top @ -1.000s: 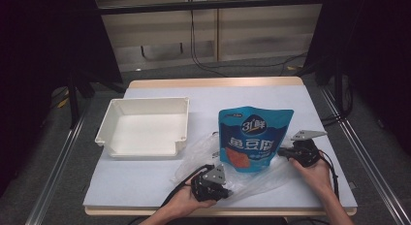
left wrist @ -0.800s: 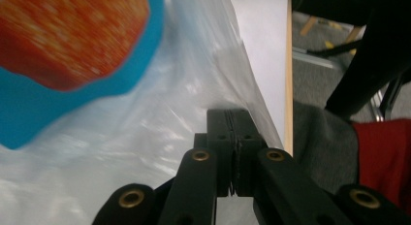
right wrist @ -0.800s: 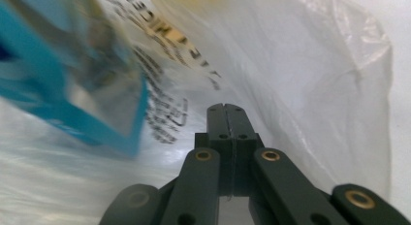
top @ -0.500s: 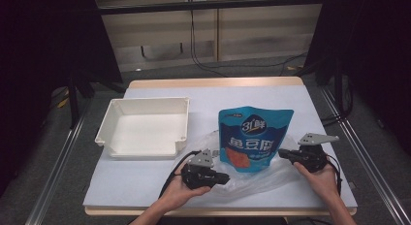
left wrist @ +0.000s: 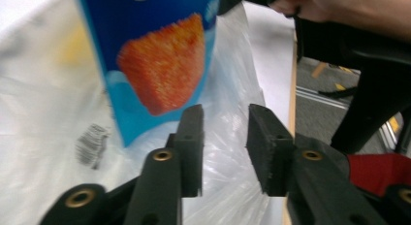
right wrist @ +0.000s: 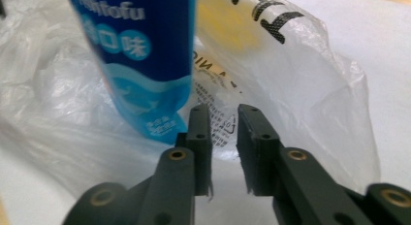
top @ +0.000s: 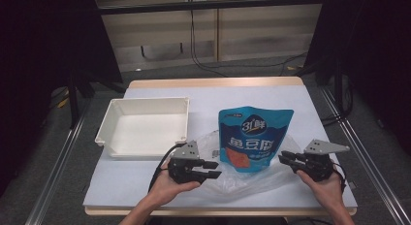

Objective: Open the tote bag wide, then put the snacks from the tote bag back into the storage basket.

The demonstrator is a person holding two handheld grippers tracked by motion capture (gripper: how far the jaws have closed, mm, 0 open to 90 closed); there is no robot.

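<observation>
While the blue snack pouch (top: 254, 137) stands upright on the crumpled clear plastic bag (top: 247, 174), it sits between the two tongs, just ahead of both and free of either. Its flat bottom seems to be what keeps it standing, and the loose film spread under and around it suggests that the bag has been pulled down off it or is about to be drawn up round it; I cannot tell which.

In the left gripper view the pouch (left wrist: 155, 55) rises just beyond and to the left of the left tongs (left wrist: 225, 137), whose jaws have just been opening and stand apart with nothing pinched, only the film (left wrist: 228, 108) lying behind the gap. In the right gripper view the pouch (right wrist: 140, 55) likewise stands ahead and left of the right tongs (right wrist: 224, 137); these too have just been opening, and their pads press on nothing, though a printed fold of the bag (right wrist: 271, 74) lies close past the tips.

From the high view the left tongs (top: 211, 169) hover at the bag's near left edge and the right tongs (top: 286, 159) at its right edge, both released and pointing inward at the pouch, a stance that looks like letting go of the film on each side.

Farther out, left of the left tongs, a white tray (top: 109, 133) waits empty on the counter (top: 310, 104), well apart from the pouch.
</observation>
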